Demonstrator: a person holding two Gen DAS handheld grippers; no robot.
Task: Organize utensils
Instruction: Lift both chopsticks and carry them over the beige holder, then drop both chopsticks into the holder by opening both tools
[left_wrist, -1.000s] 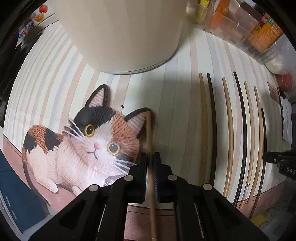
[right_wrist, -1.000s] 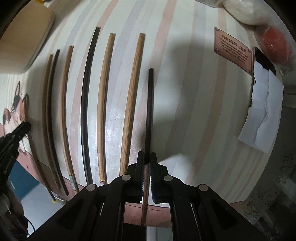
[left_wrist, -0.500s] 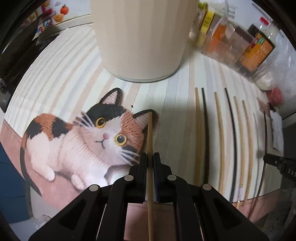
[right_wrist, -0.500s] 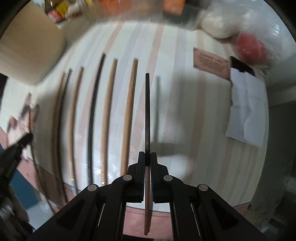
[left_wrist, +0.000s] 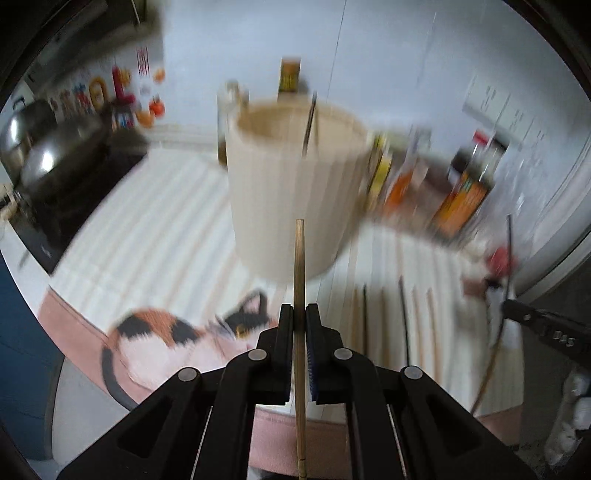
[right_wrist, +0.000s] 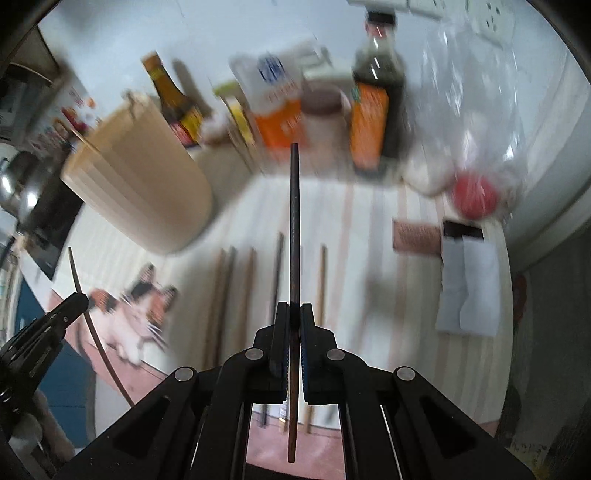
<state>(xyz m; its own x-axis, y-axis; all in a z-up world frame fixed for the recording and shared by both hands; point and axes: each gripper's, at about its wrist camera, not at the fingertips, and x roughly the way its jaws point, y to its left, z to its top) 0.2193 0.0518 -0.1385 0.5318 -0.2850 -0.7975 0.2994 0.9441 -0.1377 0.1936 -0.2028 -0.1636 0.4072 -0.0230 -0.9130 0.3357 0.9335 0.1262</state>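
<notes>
My left gripper (left_wrist: 300, 314) is shut on a light wooden chopstick (left_wrist: 299, 266), held in the air and pointing at the cream cylindrical holder (left_wrist: 291, 192). The holder has a couple of sticks standing in it. My right gripper (right_wrist: 291, 310) is shut on a dark brown chopstick (right_wrist: 294, 221), also lifted off the mat. Several more chopsticks (right_wrist: 251, 288) lie in a row on the striped mat (right_wrist: 369, 236) below. The holder also shows at the left of the right wrist view (right_wrist: 140, 184). Both views are blurred by motion.
Sauce bottles and jars (right_wrist: 373, 122) stand along the back wall. A red ball in a plastic bag (right_wrist: 474, 195), a small plaque (right_wrist: 415, 236) and white paper (right_wrist: 469, 291) lie at the right. A cat picture (left_wrist: 173, 339) marks the mat's left front. A stove with a wok (left_wrist: 48, 162) is far left.
Both grippers have lifted their chopsticks off the mat and tilted up, so the views now face the holder and the back wall instead of looking down at the mat.
</notes>
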